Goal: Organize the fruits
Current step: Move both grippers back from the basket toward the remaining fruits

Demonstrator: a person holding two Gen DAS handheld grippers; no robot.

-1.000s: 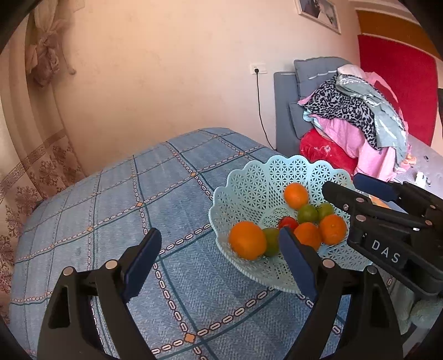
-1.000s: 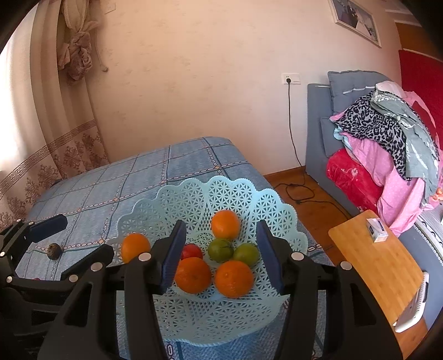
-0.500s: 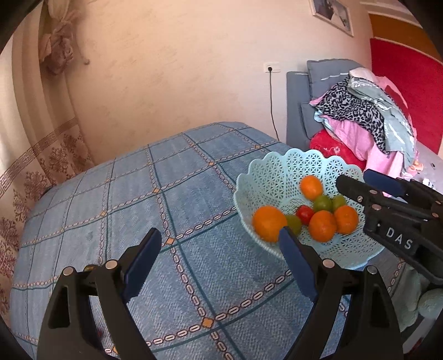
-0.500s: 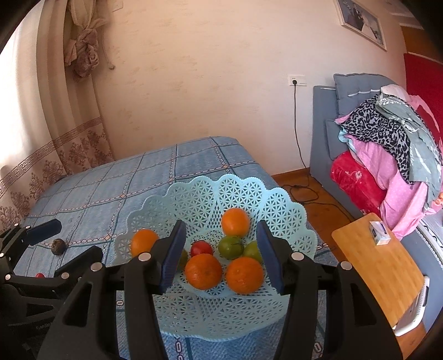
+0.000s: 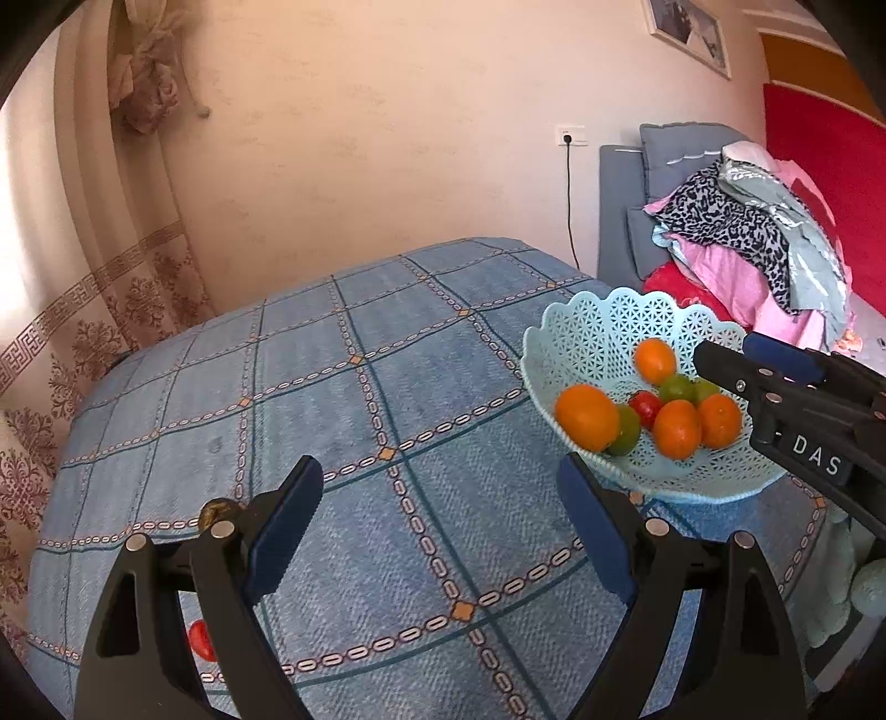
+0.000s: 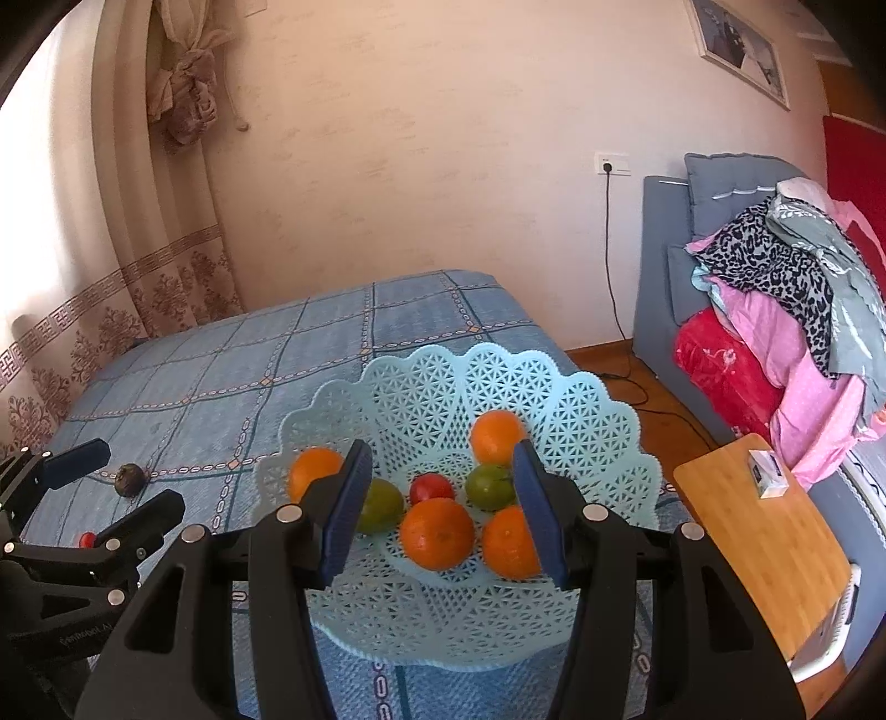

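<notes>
Seven fruits (image 6: 437, 531) in pale blue lattice basket (image 6: 554, 387) on blue checked tablecloth (image 5: 332, 387): four orange, two green, one red. Dark brown fruit (image 6: 129, 479) and small red fruit (image 5: 200, 639) loose beside left gripper (image 5: 437, 526), fingers wide apart, empty. Right gripper (image 6: 437, 498) over basket, fingers apart, gripping nothing

Small red fruit (image 5: 200, 639) on the table (image 5: 387, 387): half behind the left gripper (image 5: 437, 531) arm, kind unclear. In the right wrist view only a sliver of it (image 6: 87, 539) shows

Dark round fruit (image 6: 130, 479): too small to name; left wrist view shows just its top (image 5: 217, 508) above a gripper finger

Green fruit (image 6: 381, 504) in the basket (image 6: 554, 387) partly behind a pad of the right gripper (image 6: 440, 507); the orange (image 6: 506, 545) beside the other pad is cut by it too

Small box (image 6: 767, 473) on the wooden board (image 6: 775, 554): print unreadable

Framed picture (image 6: 739, 47) blurred
</notes>
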